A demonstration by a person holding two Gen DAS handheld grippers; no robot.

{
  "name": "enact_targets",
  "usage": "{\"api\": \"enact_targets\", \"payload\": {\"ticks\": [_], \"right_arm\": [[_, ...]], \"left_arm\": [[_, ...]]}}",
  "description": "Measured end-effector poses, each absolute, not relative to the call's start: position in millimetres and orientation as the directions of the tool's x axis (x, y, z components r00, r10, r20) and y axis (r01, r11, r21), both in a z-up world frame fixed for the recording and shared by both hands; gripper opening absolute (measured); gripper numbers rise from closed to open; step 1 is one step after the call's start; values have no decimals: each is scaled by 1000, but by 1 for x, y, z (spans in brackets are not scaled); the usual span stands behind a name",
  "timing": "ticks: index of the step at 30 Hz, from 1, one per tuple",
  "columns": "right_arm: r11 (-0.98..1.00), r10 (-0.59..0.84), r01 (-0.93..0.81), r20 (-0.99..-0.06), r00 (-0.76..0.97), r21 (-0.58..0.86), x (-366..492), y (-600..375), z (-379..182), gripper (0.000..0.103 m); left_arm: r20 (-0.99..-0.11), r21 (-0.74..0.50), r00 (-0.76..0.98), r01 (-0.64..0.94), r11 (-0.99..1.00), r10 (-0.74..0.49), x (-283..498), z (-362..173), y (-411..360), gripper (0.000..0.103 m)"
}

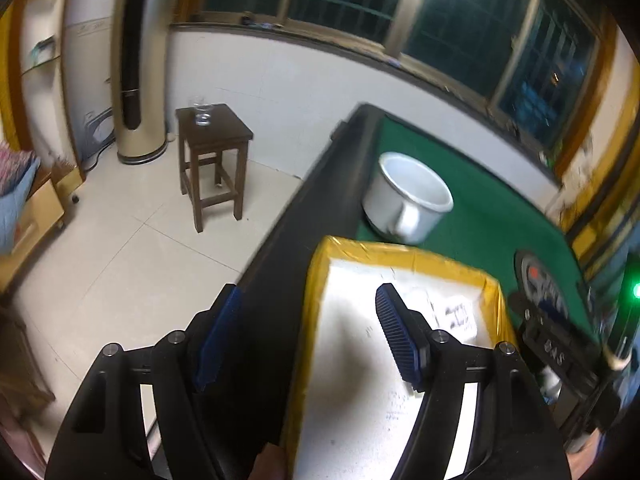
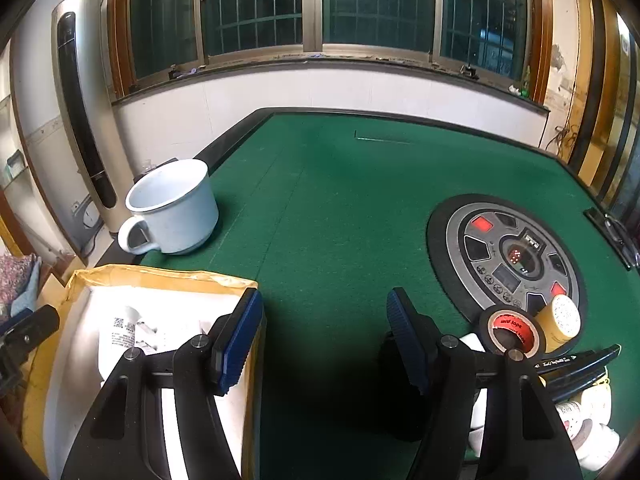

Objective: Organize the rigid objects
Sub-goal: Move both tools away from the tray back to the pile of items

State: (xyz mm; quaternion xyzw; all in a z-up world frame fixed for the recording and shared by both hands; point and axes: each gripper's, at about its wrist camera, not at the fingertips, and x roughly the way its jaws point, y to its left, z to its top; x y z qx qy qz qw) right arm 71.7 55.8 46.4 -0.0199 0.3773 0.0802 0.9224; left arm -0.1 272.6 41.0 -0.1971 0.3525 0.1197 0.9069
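A cardboard box (image 1: pixel 400 320) with yellow tape edges and a white labelled top lies at the near left corner of the green felt table (image 1: pixel 460 176). My left gripper (image 1: pixel 308 340) stands open over the box's left edge, one finger above the black table rim and the other above the box top. My right gripper (image 2: pixel 324 340) is open too, its left finger at the right edge of the box (image 2: pixel 160 320), with only felt between the fingers. A white mug (image 2: pixel 176 208) stands upright just beyond the box, also visible as the mug (image 1: pixel 408 196) in the left wrist view.
To the right lie a black tape roll with a red core (image 2: pixel 512 332), a yellow tape roll (image 2: pixel 560 322), a black marker (image 2: pixel 576 360) and white bottles (image 2: pixel 592 432). A round control panel (image 2: pixel 508 256) is set into the felt. A wooden stool (image 1: pixel 212 160) stands on the floor.
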Motion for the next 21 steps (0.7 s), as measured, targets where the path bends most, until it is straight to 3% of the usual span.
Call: {"api": "enact_targets", "payload": {"ticks": [5,10,13,17,21], "right_arm": [[971,217,-223,-703,677,85,62,29,61,60],[825,520,-496,-707,479,271,40,-18,80,64],[733,598,-611,-712,368,300,19,-61,81,65],[699,581,-678,-732,355,226,0,-138,76,65],[752,556,-615,-731,396,238,15,-211,64,65]], "left_arm": [[-647,-221,744,-391,894,166,-30,72,264,69],[-590,-145,783,-343,928,198,-75,110,212,69],[-615,-215,786,-246,945,65,-94,113,159,69],[-673,-296,728,-102,950,-132,-94,87,63,69],[-740,-279,646,-40,960,-188,-62,56,-9,69]]}}
